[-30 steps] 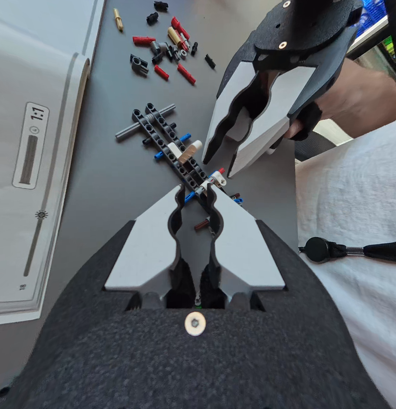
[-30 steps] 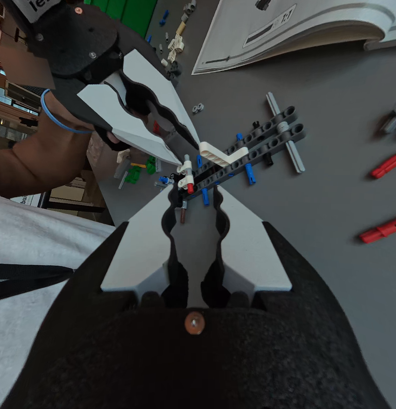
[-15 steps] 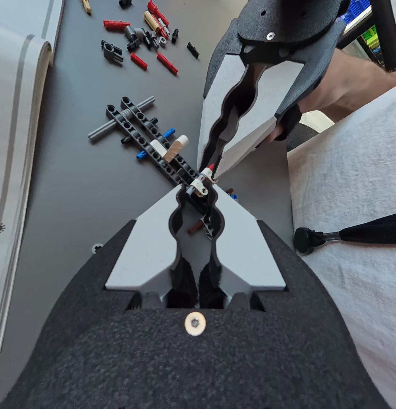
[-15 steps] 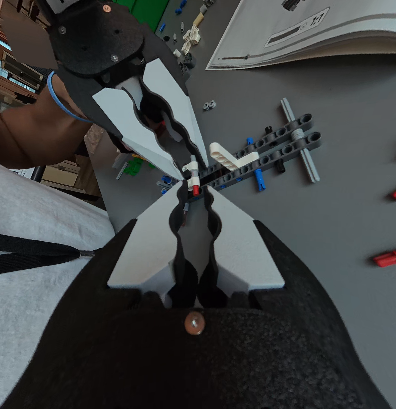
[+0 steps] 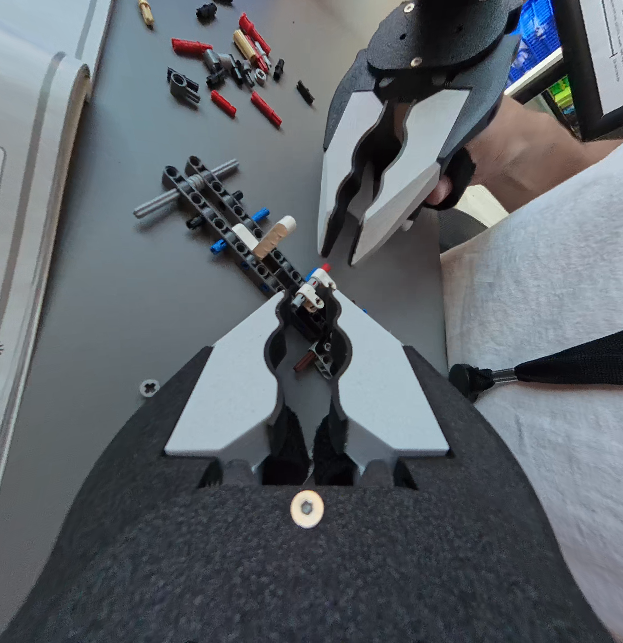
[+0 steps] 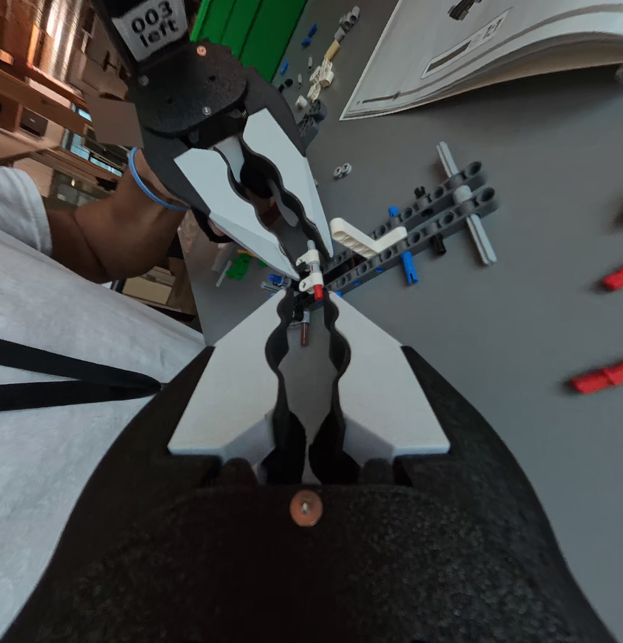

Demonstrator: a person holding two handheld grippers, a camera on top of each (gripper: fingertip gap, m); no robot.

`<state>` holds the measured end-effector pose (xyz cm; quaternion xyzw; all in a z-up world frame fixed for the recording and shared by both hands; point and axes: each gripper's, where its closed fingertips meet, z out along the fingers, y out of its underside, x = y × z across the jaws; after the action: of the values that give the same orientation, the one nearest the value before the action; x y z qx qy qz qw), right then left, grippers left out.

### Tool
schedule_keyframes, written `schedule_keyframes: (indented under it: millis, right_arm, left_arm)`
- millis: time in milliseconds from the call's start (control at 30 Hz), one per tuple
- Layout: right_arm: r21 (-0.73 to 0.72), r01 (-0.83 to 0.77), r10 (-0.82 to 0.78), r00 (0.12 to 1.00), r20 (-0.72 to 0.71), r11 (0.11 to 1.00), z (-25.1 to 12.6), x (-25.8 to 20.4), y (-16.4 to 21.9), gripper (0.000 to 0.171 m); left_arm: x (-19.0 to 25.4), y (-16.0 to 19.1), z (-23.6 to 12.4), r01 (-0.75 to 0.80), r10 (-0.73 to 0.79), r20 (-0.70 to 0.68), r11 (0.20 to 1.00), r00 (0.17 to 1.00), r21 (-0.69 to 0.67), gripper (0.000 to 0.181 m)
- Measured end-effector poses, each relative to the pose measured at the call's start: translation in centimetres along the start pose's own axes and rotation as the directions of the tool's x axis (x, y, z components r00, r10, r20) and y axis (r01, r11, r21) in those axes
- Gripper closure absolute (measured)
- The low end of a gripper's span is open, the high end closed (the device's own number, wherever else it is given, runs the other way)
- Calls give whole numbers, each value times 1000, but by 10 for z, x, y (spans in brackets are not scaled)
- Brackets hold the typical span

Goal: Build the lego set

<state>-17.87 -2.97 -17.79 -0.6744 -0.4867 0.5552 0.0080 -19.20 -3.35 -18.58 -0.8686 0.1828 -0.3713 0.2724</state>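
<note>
A dark grey two-beam assembly (image 5: 233, 222) lies on the grey table, with a white L-shaped beam (image 5: 268, 236), blue pins and a grey cross axle. My left gripper (image 5: 306, 299) is shut on its near end, beside two white connectors (image 5: 310, 295) on a red-tipped axle (image 5: 325, 267). My right gripper (image 5: 337, 258) is narrowly open and empty, with its tips just above the red tip. In the right wrist view the right gripper (image 6: 307, 295) faces the red tip (image 6: 317, 294). The left gripper (image 6: 313, 266) holds the assembly (image 6: 442, 215) at the connectors. A brown pin (image 5: 303, 363) sticks out below.
An open instruction booklet (image 5: 24, 174) lies left of the assembly, and it also shows in the right wrist view (image 6: 477, 52). Loose red and black pins (image 5: 226, 104) lie beyond it. More white and grey parts (image 6: 317, 87) lie by the booklet. The table edge and the person's white shirt are close. Only a small space, under 4 cm, lies between the two pairs of fingers.
The right gripper narrowed its jaws and came down onto the red axle tip. It has now drawn back a little above it. The left gripper kept its hold on the assembly.
</note>
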Motion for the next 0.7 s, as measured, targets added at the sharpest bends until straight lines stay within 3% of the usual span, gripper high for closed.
schedule_keyframes:
  millis: [33, 133, 267, 433, 700]
  right_arm:
    - [26, -9, 9, 1000, -12, 1000, -7, 3, -1, 157]
    - [29, -11, 13, 997, -71, 1000, -19, 9, 6, 150]
    - [51, -98, 100, 995, -28, 994, -12, -6, 11, 137]
    - [90, -109, 111, 994, -14, 990, -10, -11, 10, 133]
    - [158, -79, 53, 986, 159, 984, -14, -28, -2, 125]
  left_arm:
    - [-1, 1, -2, -4, 4, 13, 1000, 1000, -1, 164]
    - [5, 1, -4, -60, 60, 13, 998, 998, -1, 168]
    - [19, -9, -7, -172, 171, 15, 984, 985, 55, 173]
    - [29, -5, -5, -219, 219, 12, 972, 976, 85, 174]
    - [49, -22, -23, -244, 259, -17, 931, 966, 272, 176]
